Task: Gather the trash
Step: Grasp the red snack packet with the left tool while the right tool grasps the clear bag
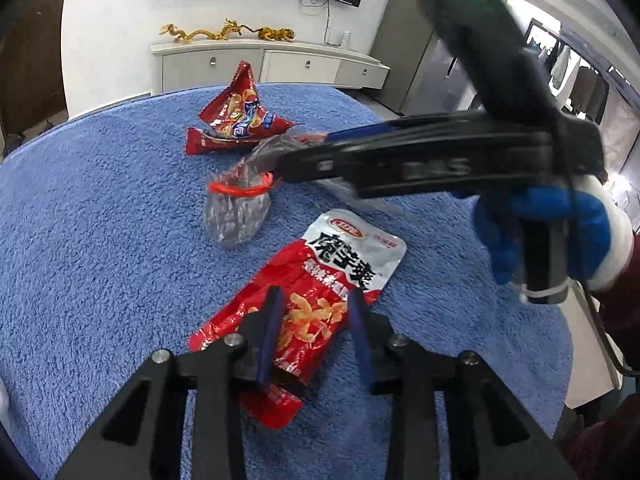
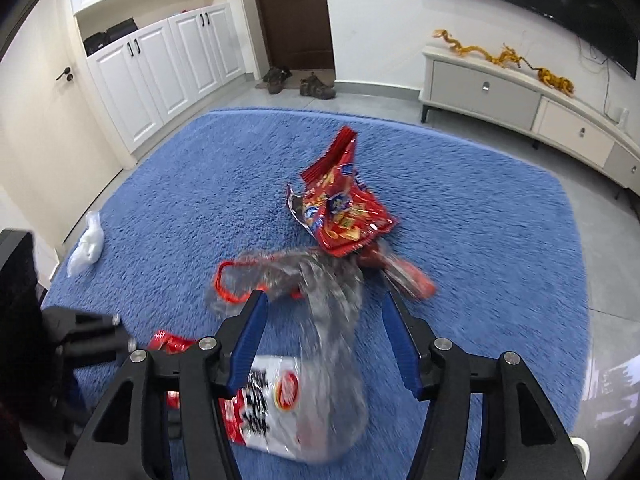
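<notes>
Here | red-silver pouch (image 1: 320, 292) printed "魔芋爽" | left hand-held gripper (image 1: 316, 320) open over it | right hand-held gripper (image 2: 324, 336) open, empty

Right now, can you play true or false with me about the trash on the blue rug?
1. The rug is blue. True.
2. The left hand-held gripper is squeezed shut on a snack bag. False: its fingers stand apart above the red and silver wrapper.
3. A clear plastic bag has a red band. True.
4. The crumpled red chip bag is inside a bin. False: it lies on the rug.
5. Gold dragon figures sit on the cabinet. True.
</notes>
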Available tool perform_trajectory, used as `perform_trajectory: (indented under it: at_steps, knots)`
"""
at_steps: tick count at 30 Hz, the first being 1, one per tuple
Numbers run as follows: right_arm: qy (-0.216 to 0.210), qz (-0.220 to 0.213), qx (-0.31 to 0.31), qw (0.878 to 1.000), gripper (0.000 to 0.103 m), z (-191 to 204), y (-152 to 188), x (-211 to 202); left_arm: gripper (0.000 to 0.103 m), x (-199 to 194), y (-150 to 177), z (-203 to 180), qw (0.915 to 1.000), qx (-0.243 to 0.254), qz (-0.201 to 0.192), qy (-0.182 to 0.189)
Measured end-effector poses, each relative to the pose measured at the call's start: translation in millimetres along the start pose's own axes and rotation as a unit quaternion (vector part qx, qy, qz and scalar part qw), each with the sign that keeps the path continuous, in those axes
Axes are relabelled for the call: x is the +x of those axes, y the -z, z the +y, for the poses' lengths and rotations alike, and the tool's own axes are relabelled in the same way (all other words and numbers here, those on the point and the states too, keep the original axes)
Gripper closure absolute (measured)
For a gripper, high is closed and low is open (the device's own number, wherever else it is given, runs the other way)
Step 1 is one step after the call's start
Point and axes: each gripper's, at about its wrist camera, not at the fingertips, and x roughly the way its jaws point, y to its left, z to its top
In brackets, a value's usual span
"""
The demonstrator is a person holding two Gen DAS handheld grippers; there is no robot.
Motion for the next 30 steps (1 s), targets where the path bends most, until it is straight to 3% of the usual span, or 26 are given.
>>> perform_trajectory:
  at_steps: [4,5,6,9,12,14,19,30]
  knots:
    - [-0.003,0.009,0.001,1.000,0.049,3,-4,14,0.075,1,-1,1,0.9999,-0.006,0.001,0.010]
    - [-0.002,0.011,0.000,1.000,0.062,4,-5,16,0.075,0,0,1,0.9999,-0.007,0.003,0.012]
    - [0.000,0.014,-0.004,1.000,0.083,5,-4,18,0.075,0,0,3,0.9998,-0.008,0.004,0.019]
    - [0.000,0.019,-0.015,1.000,0.097,8,1,16,0.073,-2,0,7,0.9994,-0.016,0.003,0.031]
    - [-0.001,0.008,-0.023,1.000,0.099,12,6,1,0.059,-4,0,10,0.9988,-0.021,-0.001,0.044]
    - [0.001,-0.002,-0.023,1.000,0.100,12,9,-11,0.048,-9,2,8,0.9993,-0.018,-0.008,0.033]
    - [0.007,-0.032,-0.007,0.999,0.100,8,18,-47,0.044,-28,8,1,0.9994,-0.005,-0.033,0.011]
    - [0.022,-0.082,0.049,0.995,0.100,-17,60,-122,0.029,-14,-3,-21,0.9965,0.073,-0.001,-0.040]
